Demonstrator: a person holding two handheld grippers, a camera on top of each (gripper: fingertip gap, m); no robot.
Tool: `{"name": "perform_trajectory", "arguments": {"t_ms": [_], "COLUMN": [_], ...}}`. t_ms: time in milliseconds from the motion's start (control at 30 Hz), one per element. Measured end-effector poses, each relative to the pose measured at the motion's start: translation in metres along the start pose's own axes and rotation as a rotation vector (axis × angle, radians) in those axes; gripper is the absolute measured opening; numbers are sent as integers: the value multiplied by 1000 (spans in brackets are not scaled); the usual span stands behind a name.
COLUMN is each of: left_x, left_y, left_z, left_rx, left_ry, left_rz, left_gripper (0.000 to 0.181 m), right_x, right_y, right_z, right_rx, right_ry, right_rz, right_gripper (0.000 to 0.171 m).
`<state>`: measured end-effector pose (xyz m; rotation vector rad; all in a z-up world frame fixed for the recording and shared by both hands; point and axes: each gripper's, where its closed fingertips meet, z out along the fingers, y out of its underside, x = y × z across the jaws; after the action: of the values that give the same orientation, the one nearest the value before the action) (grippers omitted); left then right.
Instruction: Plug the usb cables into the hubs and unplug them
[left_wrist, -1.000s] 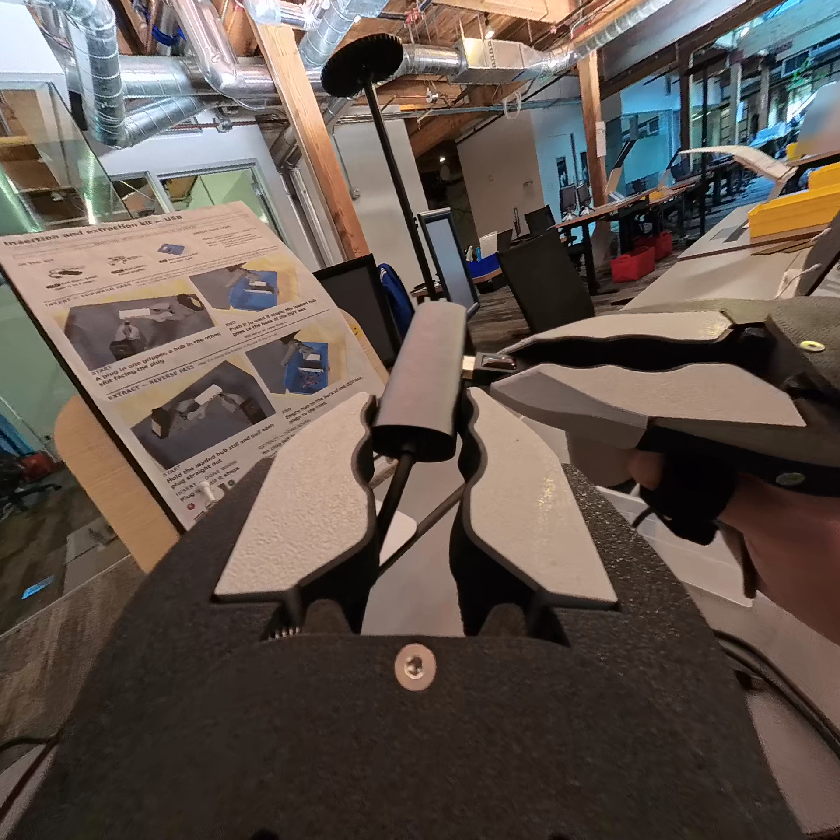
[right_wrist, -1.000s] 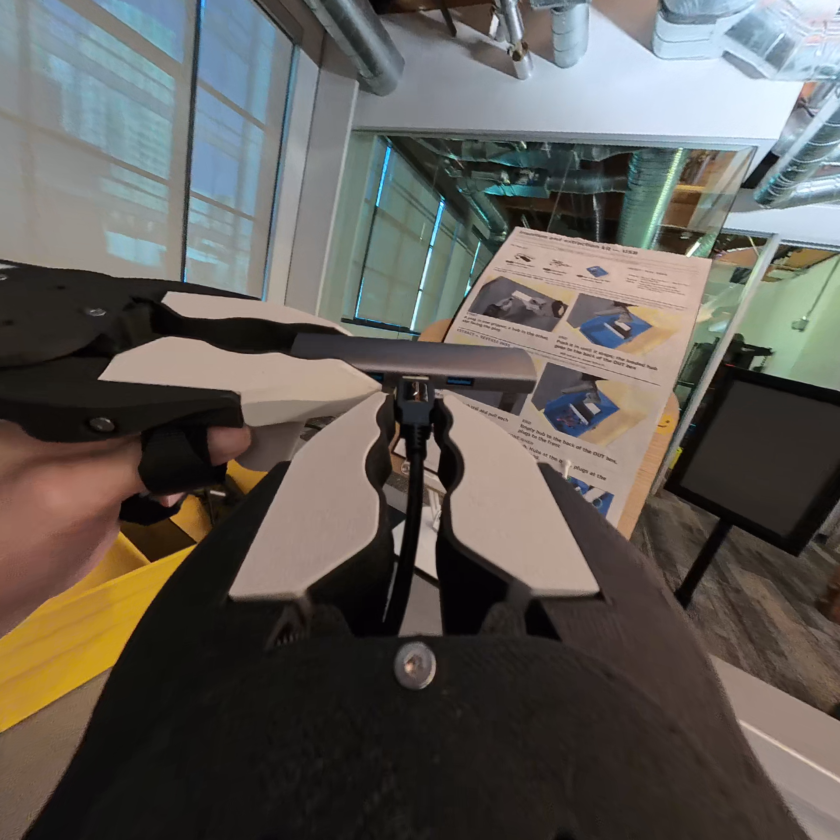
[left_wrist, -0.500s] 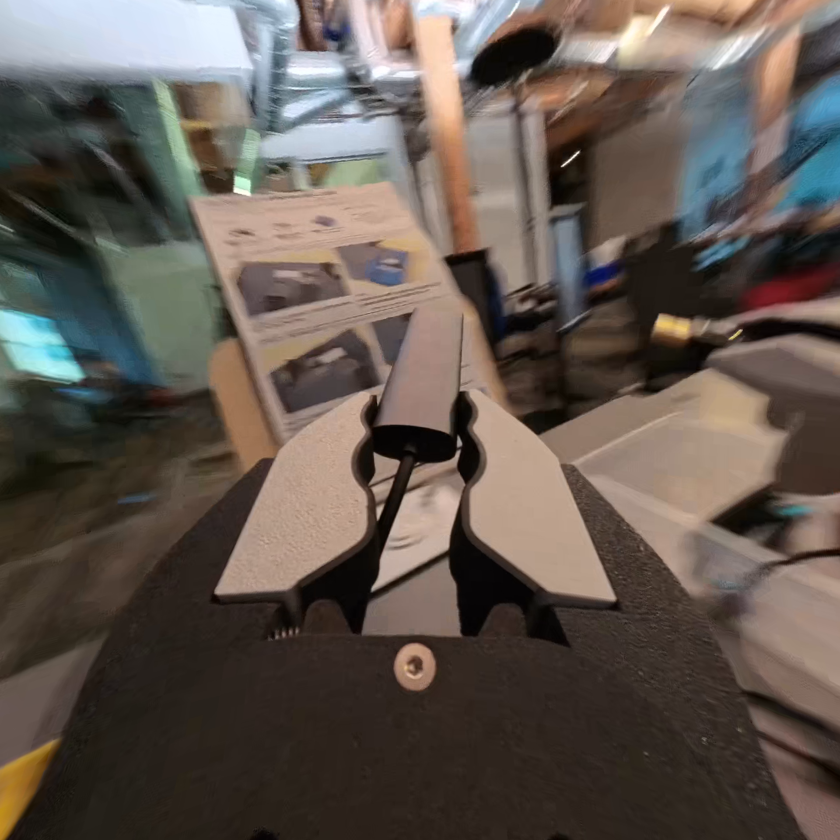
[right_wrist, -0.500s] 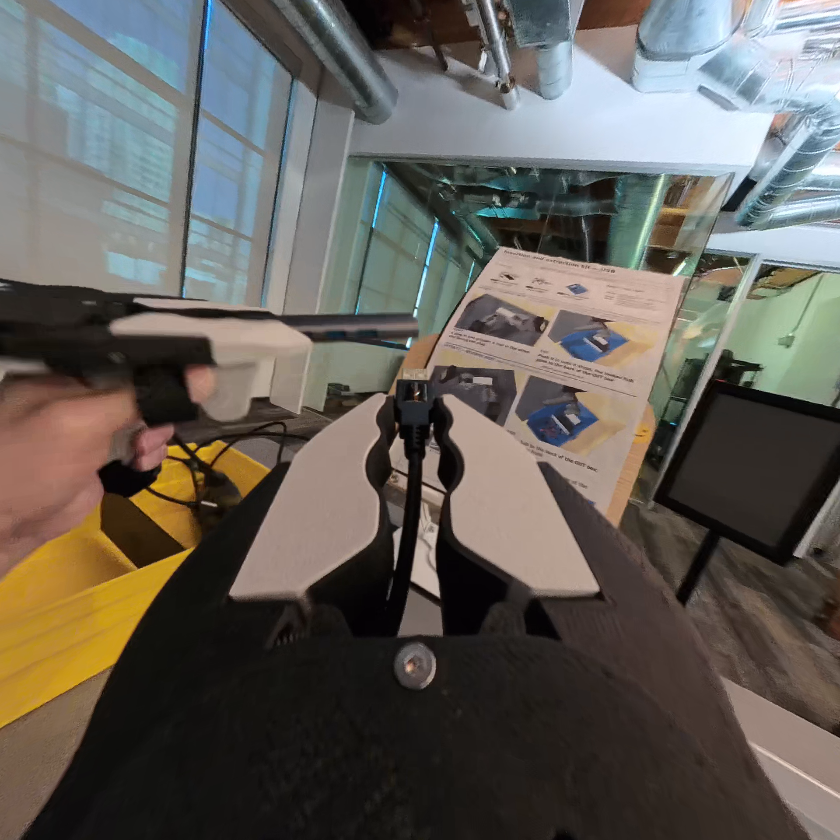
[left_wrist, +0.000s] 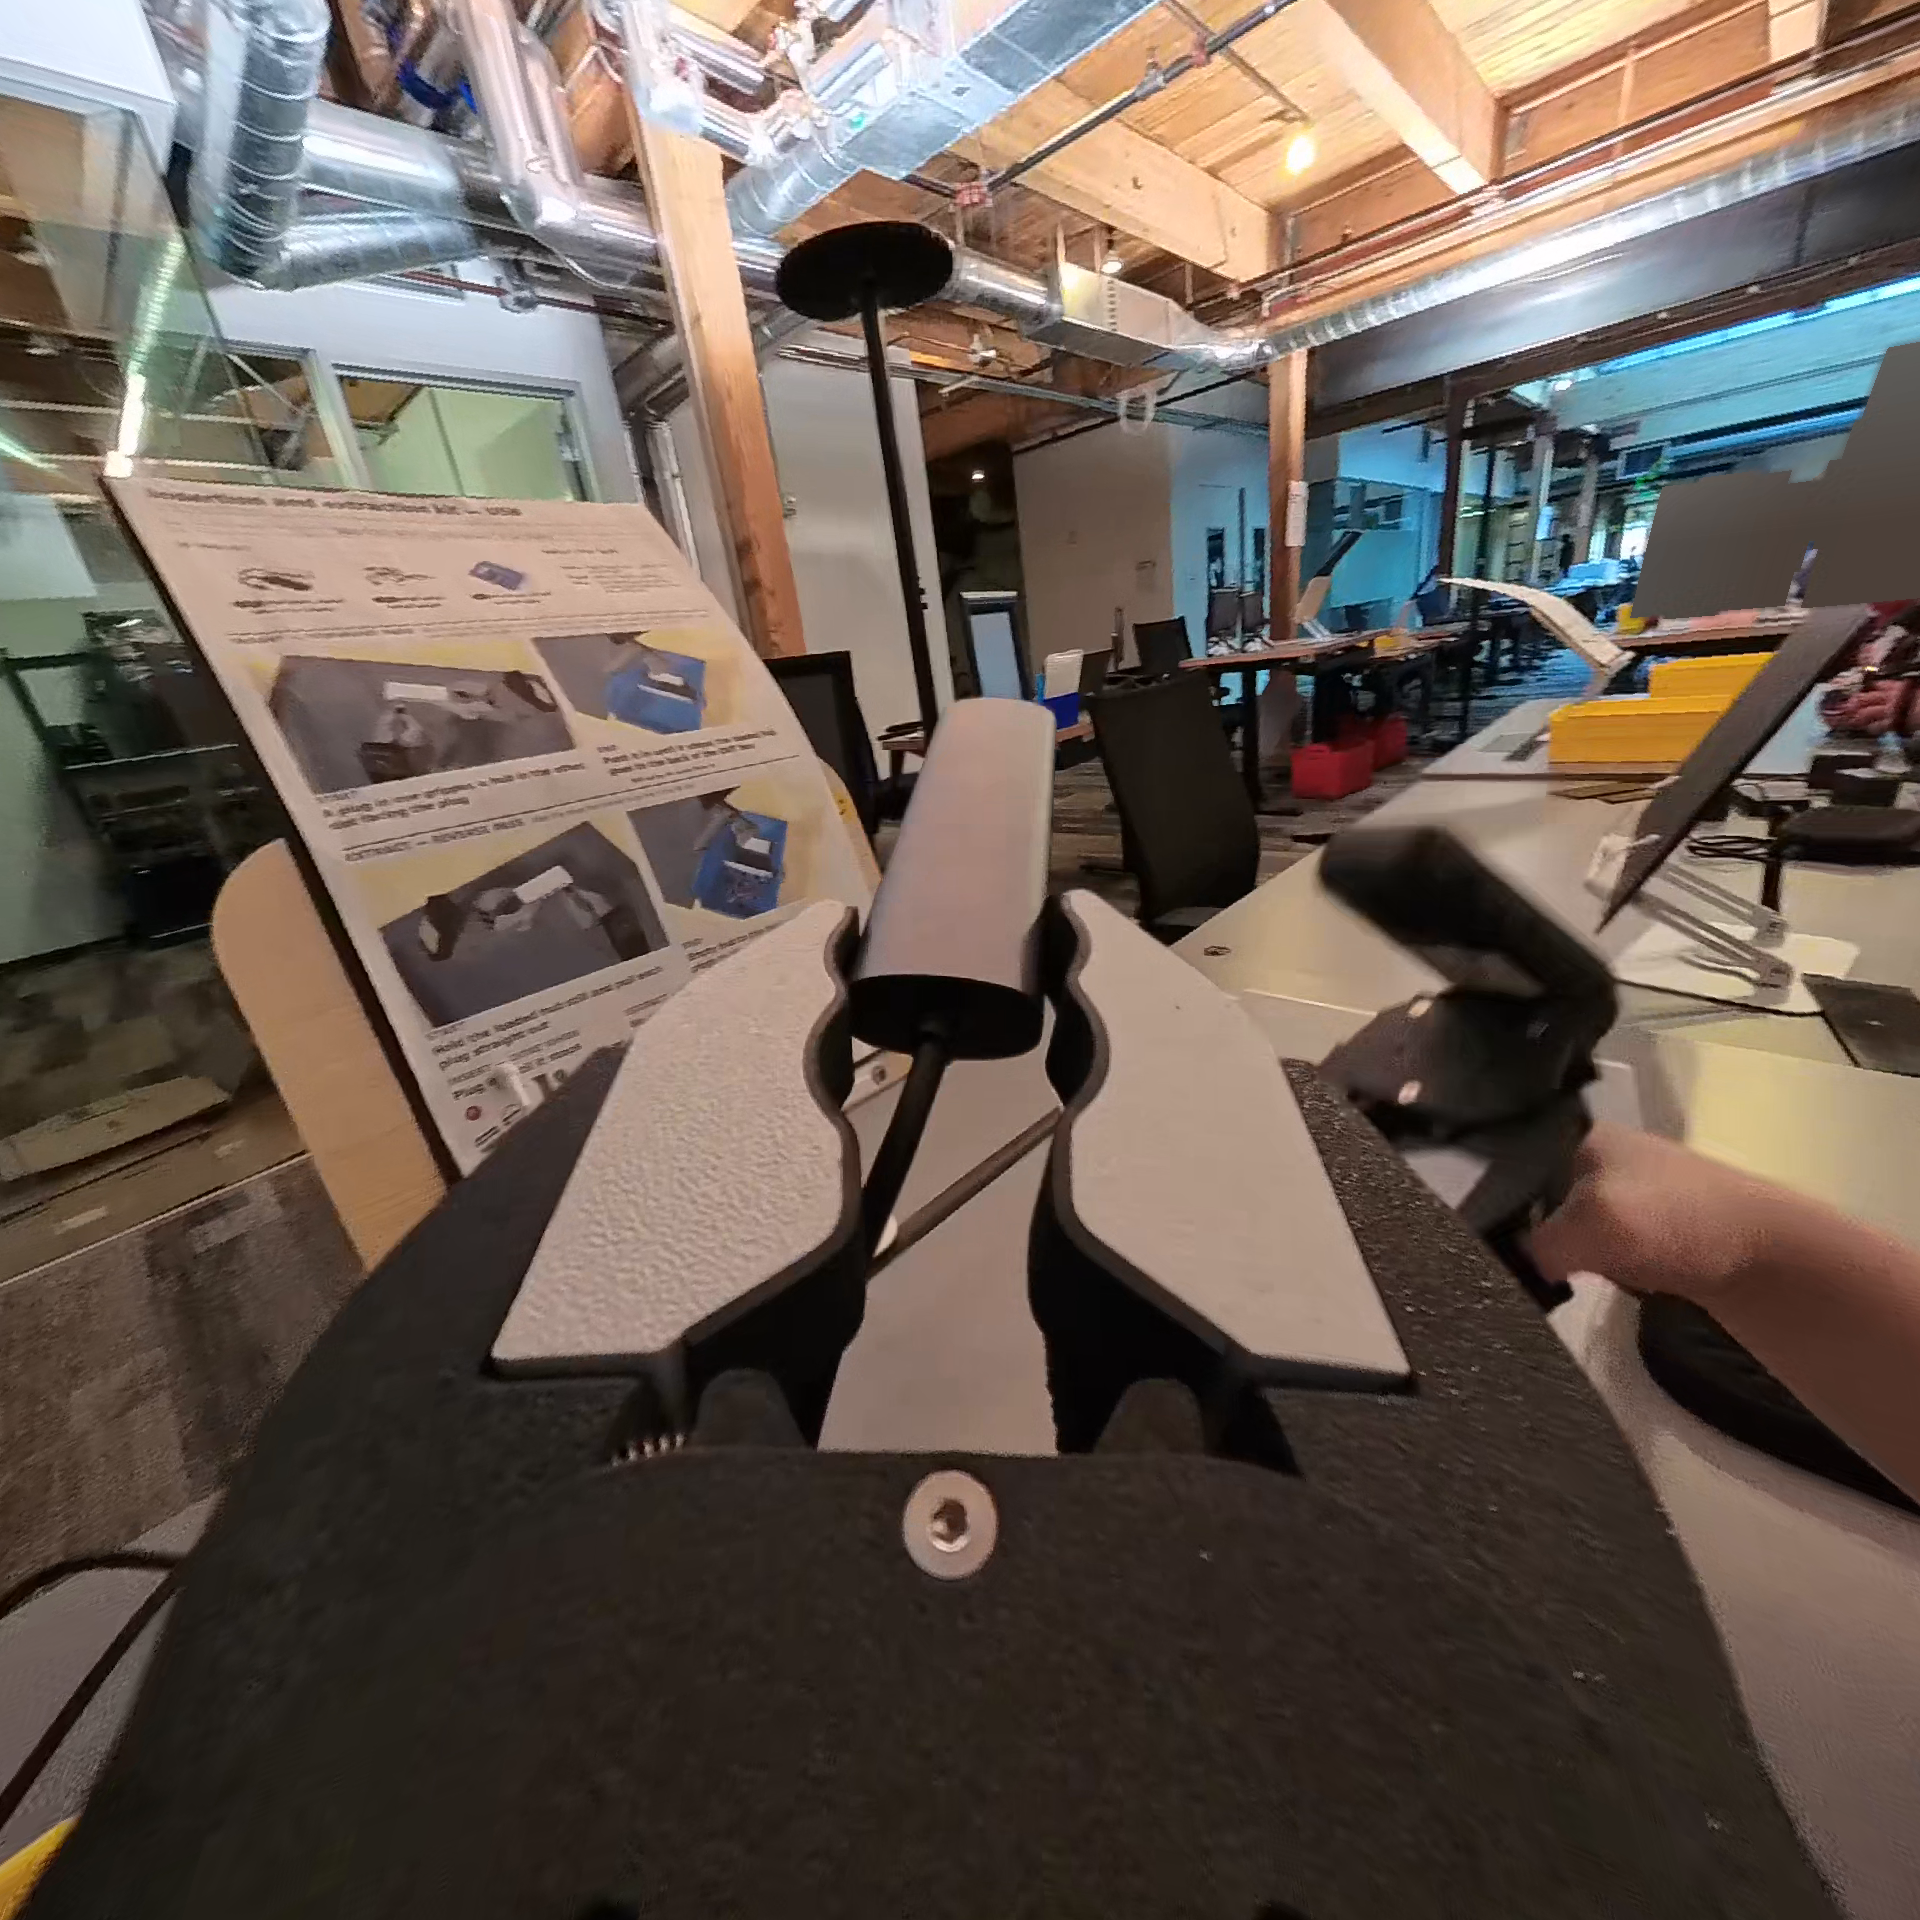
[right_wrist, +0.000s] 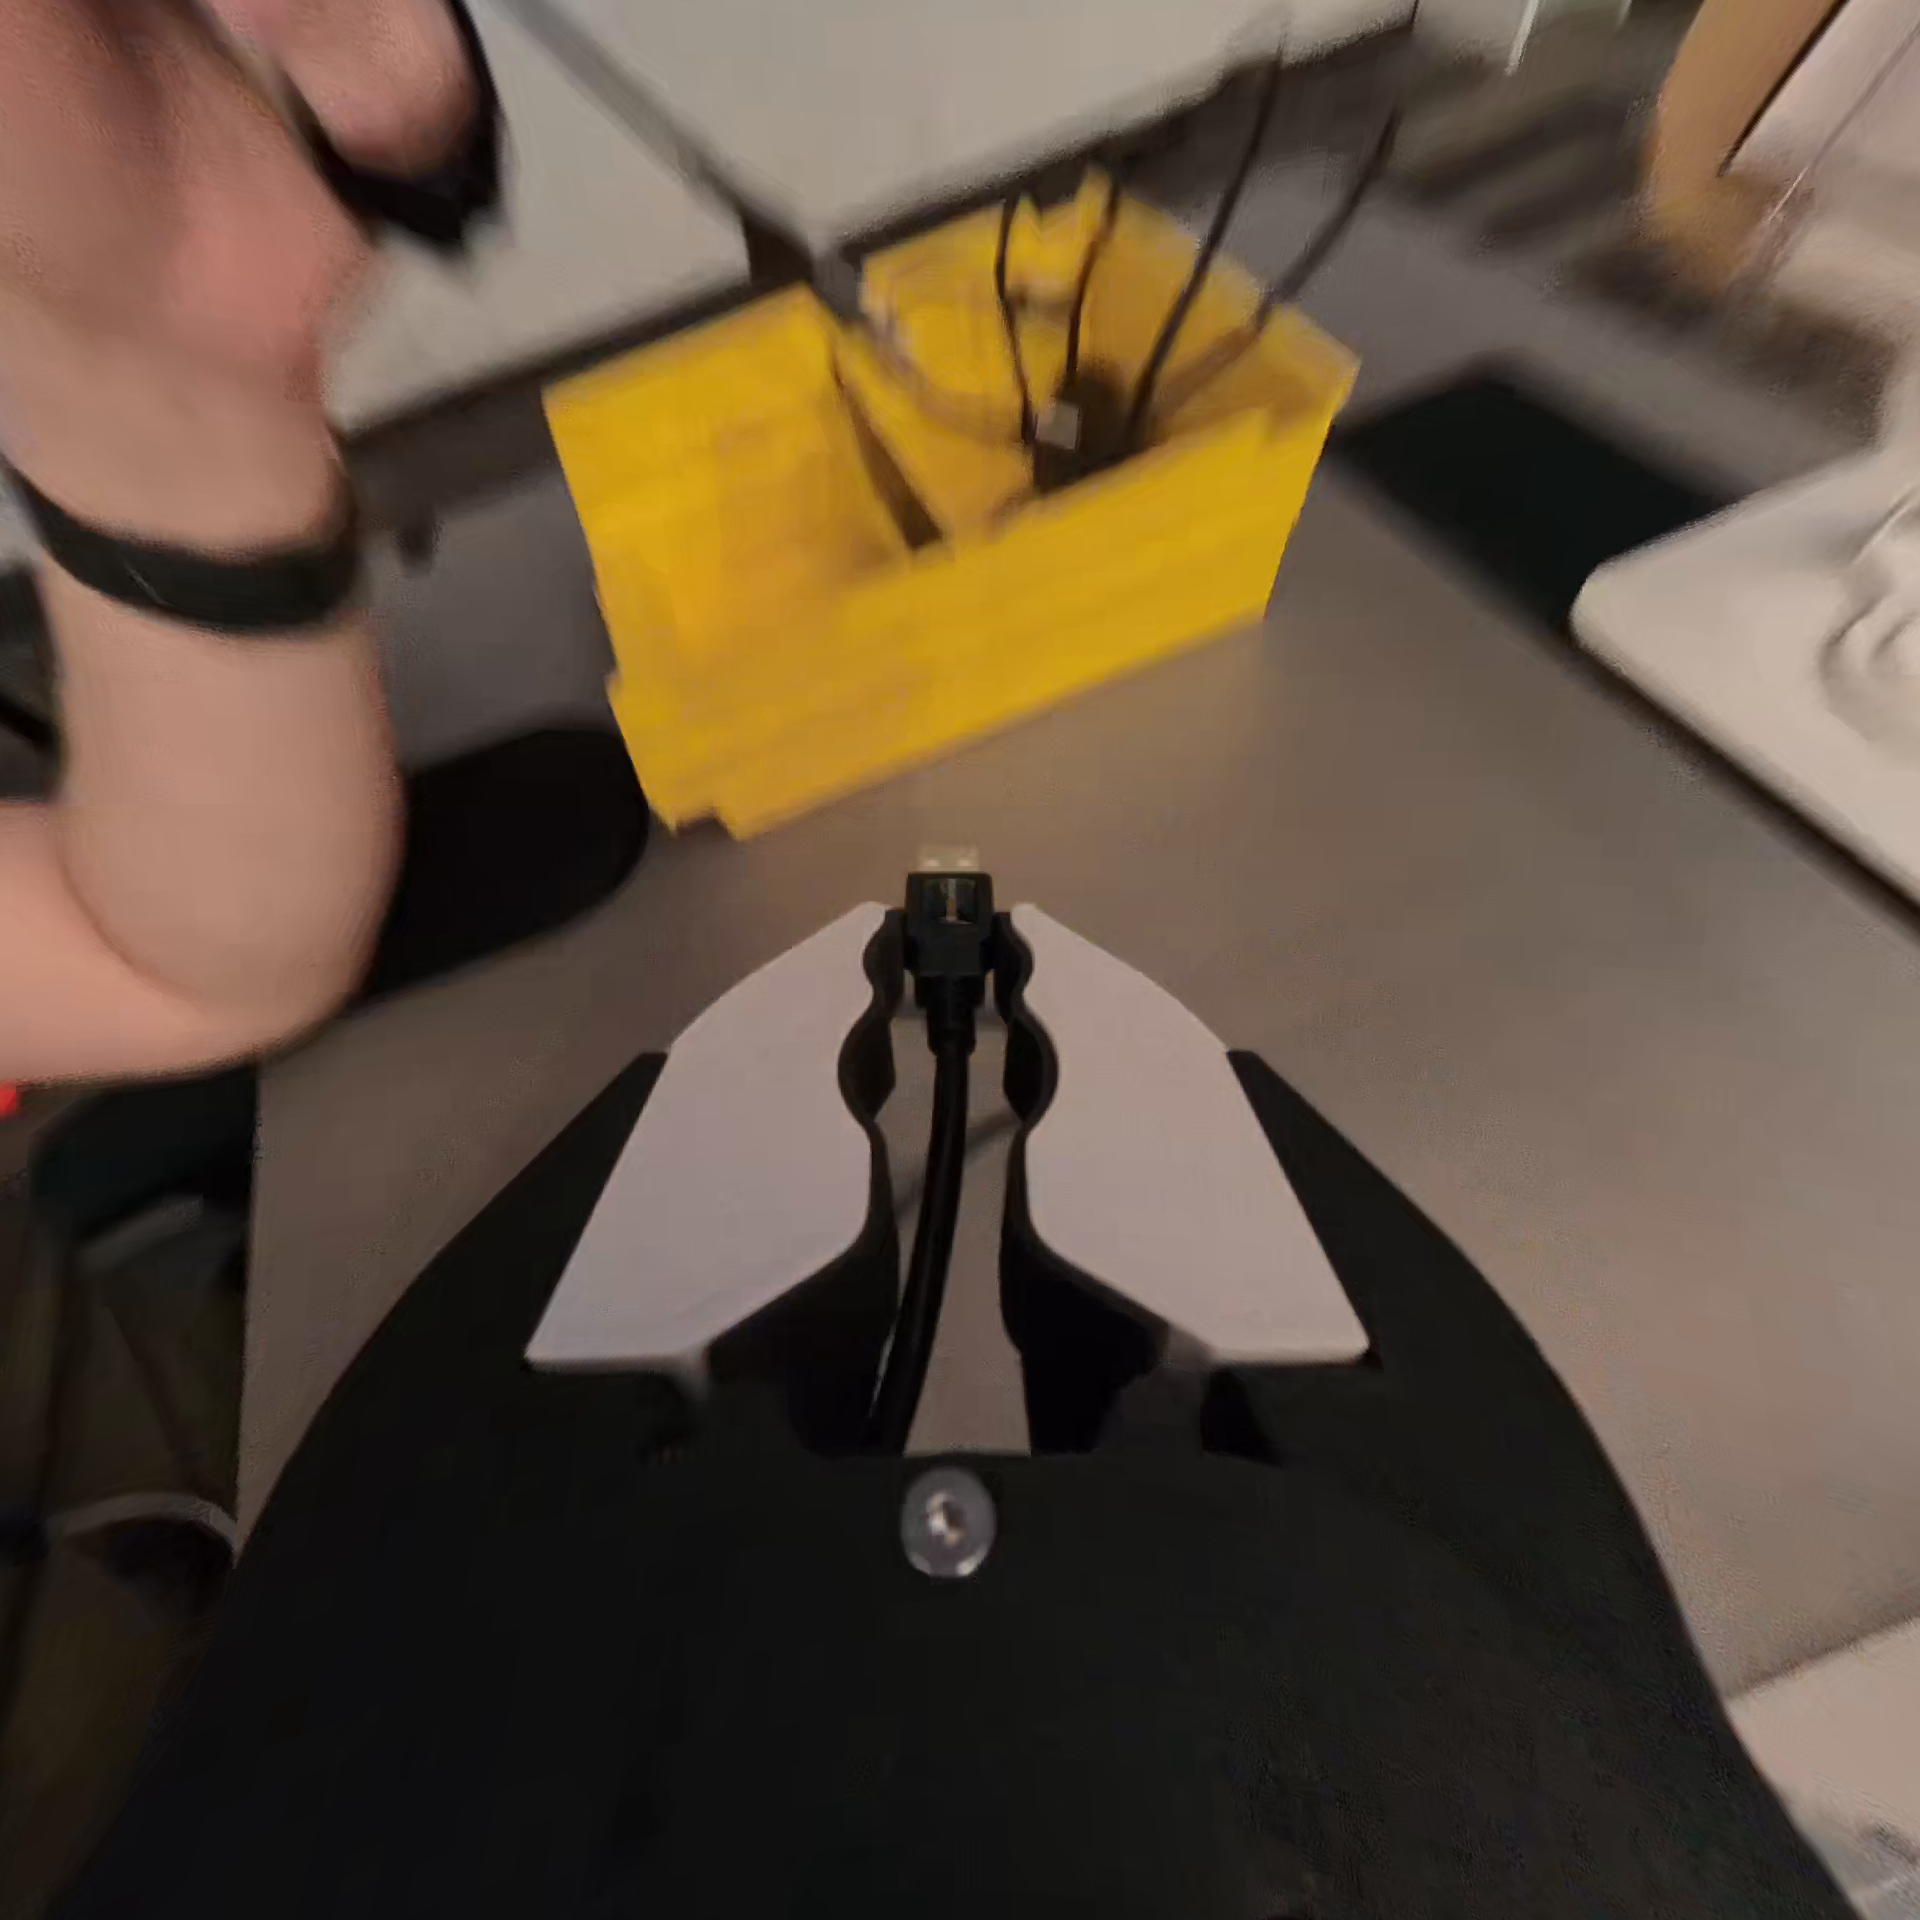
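My left gripper (left_wrist: 945, 951) is shut on a dark grey USB hub (left_wrist: 961, 852), a slim bar that points away from me; its own black cable (left_wrist: 904, 1132) hangs down between the fingers. My right gripper (right_wrist: 943, 920) is shut on a black USB cable (right_wrist: 935, 1164) at its plug (right_wrist: 945, 899), whose metal tip sticks out bare in front. The plug is apart from the hub. The right gripper also shows in the left wrist view (left_wrist: 1475, 1008) at the right, held in a hand (left_wrist: 1725, 1247), tilted down toward the table.
A yellow bin (right_wrist: 935, 551) with several black cables in it stands on the grey table (right_wrist: 1351, 935) ahead of the right gripper. A person's forearm (right_wrist: 197, 727) is at the left. An instruction board (left_wrist: 468, 779) leans at the left; a laptop stand (left_wrist: 1714, 821) is far right. The gap from one gripper's tips to the other's is roughly 20 cm.
The plug was in the hub's side port a second ago and has come out. My right gripper has swung down toward the table and yellow bin. My left gripper still holds the hub.
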<state>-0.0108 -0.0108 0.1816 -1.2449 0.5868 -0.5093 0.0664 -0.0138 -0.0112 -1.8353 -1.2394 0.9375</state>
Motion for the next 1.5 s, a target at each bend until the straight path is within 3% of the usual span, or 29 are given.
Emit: {"name": "perform_trajectory", "arguments": {"t_ms": [100, 200, 400, 533, 633, 767, 867, 1000, 1167, 1233, 1300, 1500], "left_x": [12, 28, 41, 42, 38, 31, 28, 24, 22, 20, 18, 14], "left_y": [-2, 0, 8, 2, 1, -5, -9, -10, -9, -11, -16, -29], "left_z": [3, 9, 19, 15, 12, 7, 3, 0, 0, -1, -3, -16], "left_rx": [6, -6, -48, -29, -27, -3, 11, 12, 3, 11, 30, 54], "left_ry": [62, 143, 172, 199, 199, 190, 184, 178, 167, 141, 118, 68], "left_rz": [-9, -26, 5, -23, -36, -53, -57, -59, -54, -44, -33, 14], "left_gripper": [34, 34, 34, 33, 33, 33, 33, 33, 33, 33, 33, 33], "right_x": [6, -3, -18, -20, -11, -40, -54, -25, 52, 72, 70, 52], "right_y": [56, 92, 101, 70, 30, -43, -68, -54, 14, 45, 50, 63], "right_z": [30, 54, 64, 49, 21, -28, -64, -80, -55, -44, -25, 13], "right_rx": [-142, -244, -277, -151, -7, 354, 441, 230, -308, -501, -543, -631], "right_ry": [43, -42, -80, -10, 114, -12, -59, 49, 84, 13, -109, -279], "right_rz": [-8, 30, -71, -173, -218, -151, -179, -232, -299, -201, -71, -27], "right_gripper": [17, 17, 25, 42, 46, 45, 45, 49, 54, 55, 65, 84]}}
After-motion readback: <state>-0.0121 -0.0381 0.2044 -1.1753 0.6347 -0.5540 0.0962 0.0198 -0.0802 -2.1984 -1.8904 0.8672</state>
